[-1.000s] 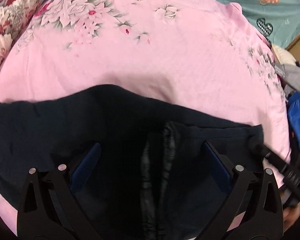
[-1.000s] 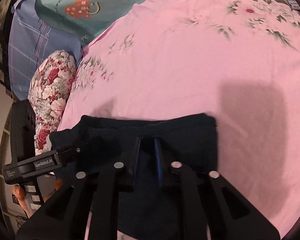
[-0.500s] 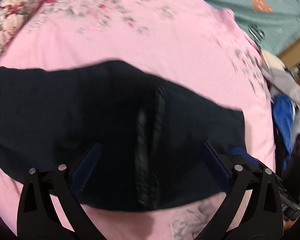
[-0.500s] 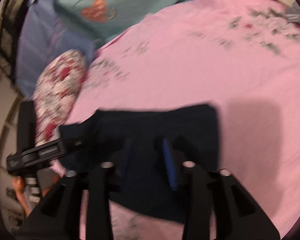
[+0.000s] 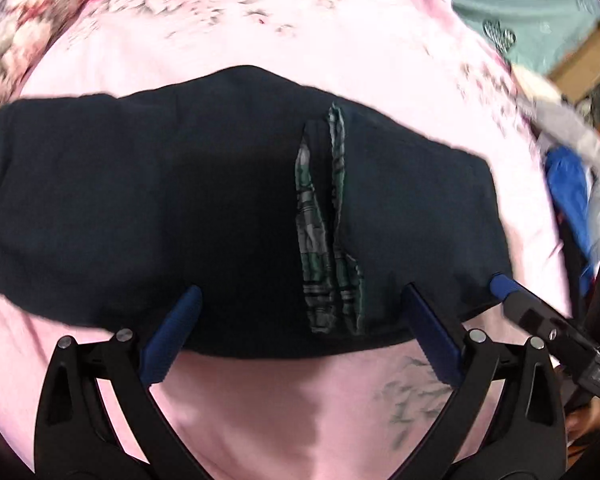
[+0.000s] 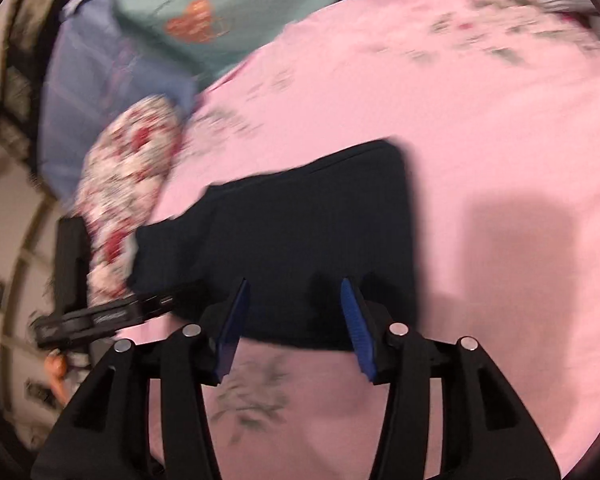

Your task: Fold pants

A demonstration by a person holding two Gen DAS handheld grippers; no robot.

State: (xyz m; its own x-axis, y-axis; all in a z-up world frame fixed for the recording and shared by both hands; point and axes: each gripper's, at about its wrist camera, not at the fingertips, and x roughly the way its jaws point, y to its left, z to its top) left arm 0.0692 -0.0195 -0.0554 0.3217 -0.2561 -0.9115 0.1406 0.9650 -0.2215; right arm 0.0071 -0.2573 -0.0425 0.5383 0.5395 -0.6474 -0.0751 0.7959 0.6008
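Two grippers over folded dark pants (image 5: 180,208) on pink sheet (image 6: 480,128) — left gripper (image 5: 300,312) wide open, right gripper (image 6: 296,304) opening, both empty.

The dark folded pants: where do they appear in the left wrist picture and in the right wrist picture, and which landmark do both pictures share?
Left wrist view: the dark pants fill the middle as a wide band, with a green patterned strip right of centre.
Right wrist view: the pants lie in the centre, just beyond the open right gripper, whose jaws are opening with nothing between them.
Shared landmark: the pink floral sheet under the pants.
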